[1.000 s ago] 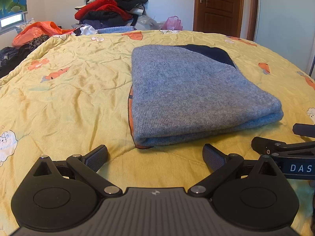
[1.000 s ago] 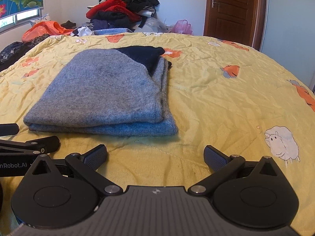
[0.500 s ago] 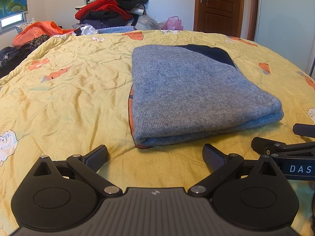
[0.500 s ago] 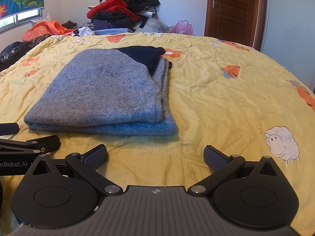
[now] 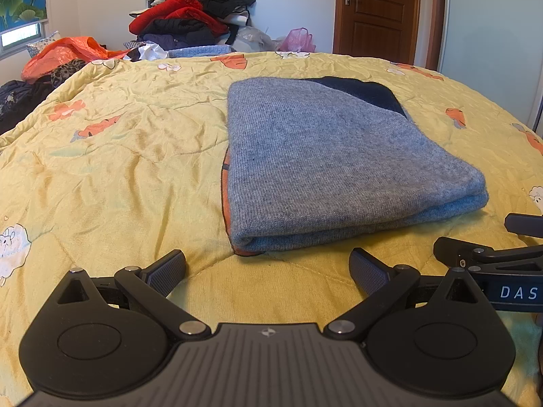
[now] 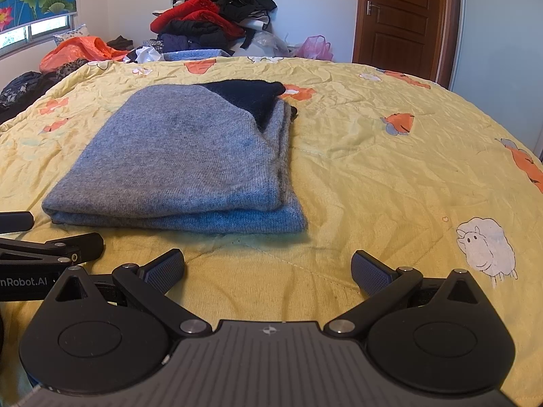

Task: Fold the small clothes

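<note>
Nothing moved; clothes pile (image 5: 193, 17) beyond sweater (image 5: 332, 162).

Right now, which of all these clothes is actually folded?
Only the grey knit sweater, lying flat in neat layers mid-bed, just beyond both open claws. The clothes pile at the bed's far side is a jumbled, unfolded heap.

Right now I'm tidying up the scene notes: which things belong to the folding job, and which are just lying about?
Part of the job:
- grey sweater, folded, lying on the yellow quilt
- left gripper, open and empty
- right gripper, open and empty

Just lying about:
- clothes pile beyond the bed
- orange bag
- pink bag
- wooden door
</note>
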### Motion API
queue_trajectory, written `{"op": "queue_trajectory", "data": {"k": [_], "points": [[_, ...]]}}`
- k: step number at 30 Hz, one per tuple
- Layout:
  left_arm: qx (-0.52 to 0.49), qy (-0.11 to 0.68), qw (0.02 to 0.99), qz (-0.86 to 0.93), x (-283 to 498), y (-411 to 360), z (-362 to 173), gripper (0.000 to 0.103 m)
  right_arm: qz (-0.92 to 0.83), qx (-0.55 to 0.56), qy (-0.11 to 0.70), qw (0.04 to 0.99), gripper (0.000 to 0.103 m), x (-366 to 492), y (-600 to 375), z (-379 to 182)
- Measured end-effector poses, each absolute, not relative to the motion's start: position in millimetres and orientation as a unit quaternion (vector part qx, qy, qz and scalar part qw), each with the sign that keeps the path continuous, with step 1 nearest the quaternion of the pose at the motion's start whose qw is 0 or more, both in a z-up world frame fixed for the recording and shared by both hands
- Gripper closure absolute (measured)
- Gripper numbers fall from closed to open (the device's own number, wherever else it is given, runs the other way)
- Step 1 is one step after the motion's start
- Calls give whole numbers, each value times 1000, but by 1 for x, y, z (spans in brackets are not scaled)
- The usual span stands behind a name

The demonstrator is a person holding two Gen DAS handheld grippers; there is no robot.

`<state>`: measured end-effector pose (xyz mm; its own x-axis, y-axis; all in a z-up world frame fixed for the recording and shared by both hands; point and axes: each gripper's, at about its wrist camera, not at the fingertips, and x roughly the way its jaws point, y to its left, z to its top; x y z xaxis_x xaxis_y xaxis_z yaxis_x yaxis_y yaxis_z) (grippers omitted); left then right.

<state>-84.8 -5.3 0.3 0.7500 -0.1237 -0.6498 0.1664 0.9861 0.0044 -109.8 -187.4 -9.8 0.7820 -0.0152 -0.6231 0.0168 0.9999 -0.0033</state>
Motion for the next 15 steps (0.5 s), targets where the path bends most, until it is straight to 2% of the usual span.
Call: {"op": "queue_trajectory", "data": {"k": [15], "points": [[30,344,935,-73,-85,-6,0,0,-9,1,330,944,0,-110,-187,-10]]}}
